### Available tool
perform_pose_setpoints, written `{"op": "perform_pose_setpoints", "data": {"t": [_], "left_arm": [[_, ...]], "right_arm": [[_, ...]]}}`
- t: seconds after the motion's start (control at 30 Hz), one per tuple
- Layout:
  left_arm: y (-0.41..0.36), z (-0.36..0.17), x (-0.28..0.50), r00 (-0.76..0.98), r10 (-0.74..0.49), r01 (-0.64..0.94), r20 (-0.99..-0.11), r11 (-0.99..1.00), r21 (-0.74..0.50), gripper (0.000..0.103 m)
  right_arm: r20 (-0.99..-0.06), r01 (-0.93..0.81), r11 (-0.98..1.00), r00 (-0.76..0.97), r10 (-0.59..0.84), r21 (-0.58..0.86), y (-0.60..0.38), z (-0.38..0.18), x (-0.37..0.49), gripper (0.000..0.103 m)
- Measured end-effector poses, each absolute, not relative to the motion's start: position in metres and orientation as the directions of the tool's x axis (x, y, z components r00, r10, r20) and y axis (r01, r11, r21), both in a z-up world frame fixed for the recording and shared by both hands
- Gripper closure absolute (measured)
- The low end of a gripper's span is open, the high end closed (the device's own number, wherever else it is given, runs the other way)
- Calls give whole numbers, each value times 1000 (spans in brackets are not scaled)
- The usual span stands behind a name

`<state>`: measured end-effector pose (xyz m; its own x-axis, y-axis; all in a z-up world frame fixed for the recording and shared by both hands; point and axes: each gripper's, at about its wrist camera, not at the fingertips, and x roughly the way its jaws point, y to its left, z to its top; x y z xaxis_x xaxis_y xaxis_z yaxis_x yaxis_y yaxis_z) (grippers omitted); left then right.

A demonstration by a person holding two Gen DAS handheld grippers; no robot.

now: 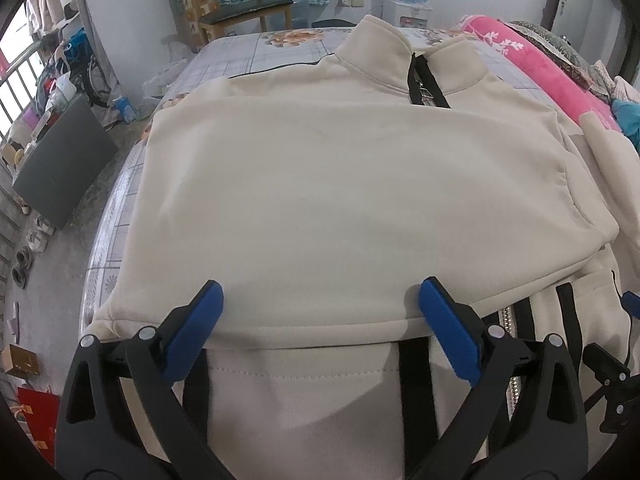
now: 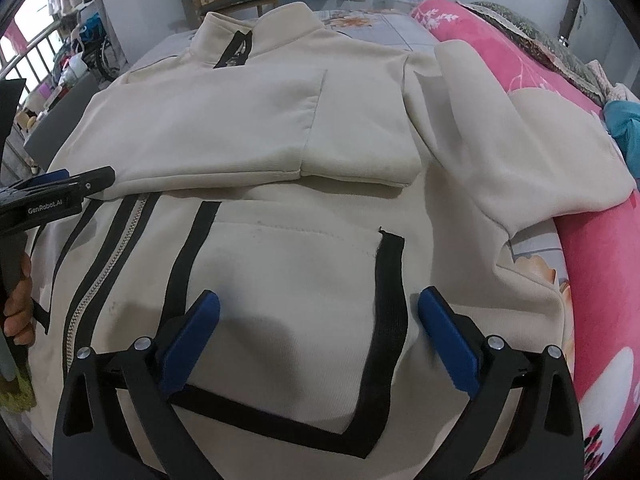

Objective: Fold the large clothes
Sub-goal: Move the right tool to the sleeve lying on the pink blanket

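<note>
A cream zip-up jacket (image 1: 320, 184) with black trim lies flat on the bed, collar (image 1: 384, 52) at the far end. One sleeve is folded across the chest (image 2: 224, 136); the other sleeve (image 2: 520, 132) lies out to the right onto a pink blanket. My left gripper (image 1: 320, 316) is open and empty, hovering over the near edge of the folded sleeve. My right gripper (image 2: 318, 320) is open and empty above the black-edged pocket (image 2: 300, 280). The left gripper also shows at the left edge of the right wrist view (image 2: 72, 188).
The bed has a grey patterned sheet (image 1: 240, 56). A pink blanket (image 2: 592, 280) runs along the right side. A wooden chair (image 1: 248, 12) stands beyond the bed. A grey box (image 1: 64, 160) and shoes (image 1: 36, 236) are on the floor at left.
</note>
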<state>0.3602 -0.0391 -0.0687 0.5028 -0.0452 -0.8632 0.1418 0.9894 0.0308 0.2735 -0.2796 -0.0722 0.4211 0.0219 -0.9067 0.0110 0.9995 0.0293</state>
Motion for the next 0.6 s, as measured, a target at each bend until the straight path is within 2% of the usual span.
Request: {"op": "perform_pose_setpoints", "data": {"t": [0.27, 0.43, 0.6], "left_arm": [[-40, -69, 360, 504, -38, 137, -863, 990, 37, 8], [-42, -68, 360, 500, -23, 129, -866, 990, 48, 8], [-43, -69, 359, 511, -17, 126, -860, 990, 55, 8]], "right_arm": [[-894, -8, 999, 447, 32, 32, -281, -73, 270, 6], [-914, -39, 998, 403, 53, 41, -283, -70, 273, 6], [-865, -51, 989, 479, 149, 142, -313, -31, 270, 6]]}}
